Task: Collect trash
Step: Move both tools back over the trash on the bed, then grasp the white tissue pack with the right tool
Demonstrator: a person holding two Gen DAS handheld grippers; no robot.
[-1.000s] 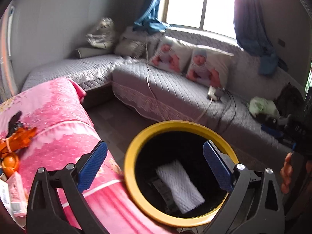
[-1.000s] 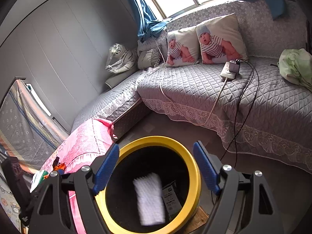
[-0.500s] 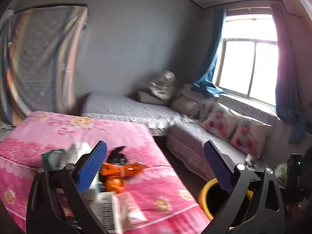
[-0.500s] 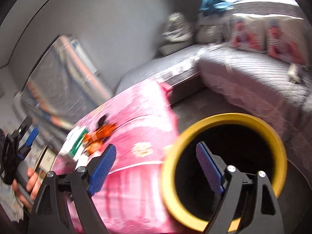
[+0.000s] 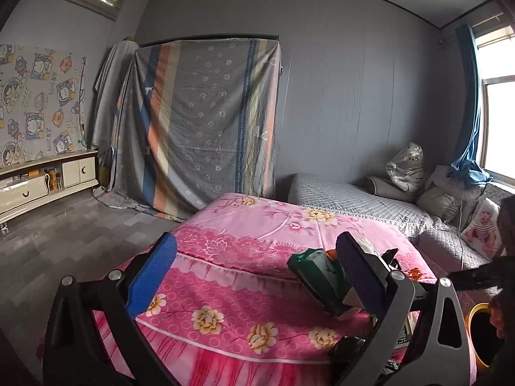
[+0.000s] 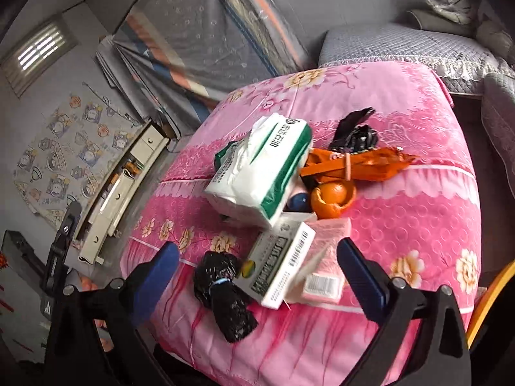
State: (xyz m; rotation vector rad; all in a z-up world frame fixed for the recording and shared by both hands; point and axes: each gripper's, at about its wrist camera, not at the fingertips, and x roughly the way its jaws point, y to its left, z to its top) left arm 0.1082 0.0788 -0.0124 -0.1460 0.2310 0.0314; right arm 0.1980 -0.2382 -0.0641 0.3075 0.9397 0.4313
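Trash lies heaped on the pink flowered cover: a green-and-white tissue pack, an orange wrapper, an orange peel, a white barcoded box, a pink packet and a rolled black bag. My right gripper hovers above the near items, its jaws opening wide and holding nothing. My left gripper is open and empty over the cover's left part, and the tissue pack sits by its right finger. The yellow bin's rim shows at the lower right.
A crumpled black bag lies behind the heap. A grey quilted sofa with pillows runs along the right wall. A striped sheet hangs at the back. A low white cabinet stands at the left across grey floor.
Both grippers have swung left from above the yellow bin to the pink-covered surface. The right jaws stand wider than before. The bin now sits at the right edge of both views.
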